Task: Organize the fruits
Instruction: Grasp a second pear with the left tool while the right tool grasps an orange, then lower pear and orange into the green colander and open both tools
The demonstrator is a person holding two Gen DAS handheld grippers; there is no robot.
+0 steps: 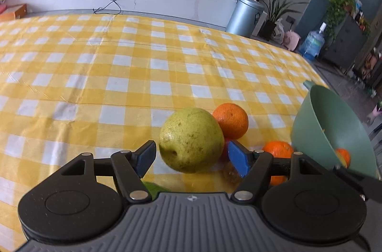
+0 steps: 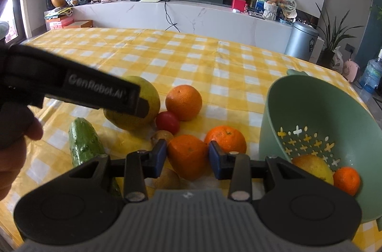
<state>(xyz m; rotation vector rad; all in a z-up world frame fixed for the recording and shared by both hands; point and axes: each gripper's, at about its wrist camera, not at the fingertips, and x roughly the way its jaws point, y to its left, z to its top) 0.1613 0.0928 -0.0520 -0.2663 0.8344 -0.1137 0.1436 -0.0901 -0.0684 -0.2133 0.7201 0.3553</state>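
Yellow-checked cloth covers the table (image 2: 214,65), and everything you care about sits bunched at its near right. Biggest item is the green colander (image 2: 310,113), tipped so its mouth faces your grippers; a yellow fruit (image 2: 312,168) and a small orange (image 2: 346,181) are already inside. Next, the yellow-green pear (image 1: 191,139): your left gripper (image 1: 191,161) has its jaws wide, one blue pad either side of the fruit, gaps visible on both sides in the left wrist view, so not clamped yet. From the right wrist view the same gripper's body crosses in front of the pear; I can't tell contact from there. The pear is roundish with no real long axis, so approach angle matters little; it lies straight ahead of the left jaws, and the colander is off to their right, past the oranges. Your right gripper (image 2: 187,160) is narrower: its jaws bracket the near orange (image 2: 187,157), pads at or very near the skin, looks gripped, though I can't confirm squeeze. That orange is just left of the colander, so the right hand is the nearer one for the drop. Loose on the cloth: far orange (image 2: 183,102), another orange (image 2: 226,139), cucumber (image 2: 83,143), red tomato (image 2: 167,122), and two small brown fruits (image 2: 162,135) by the right jaws.
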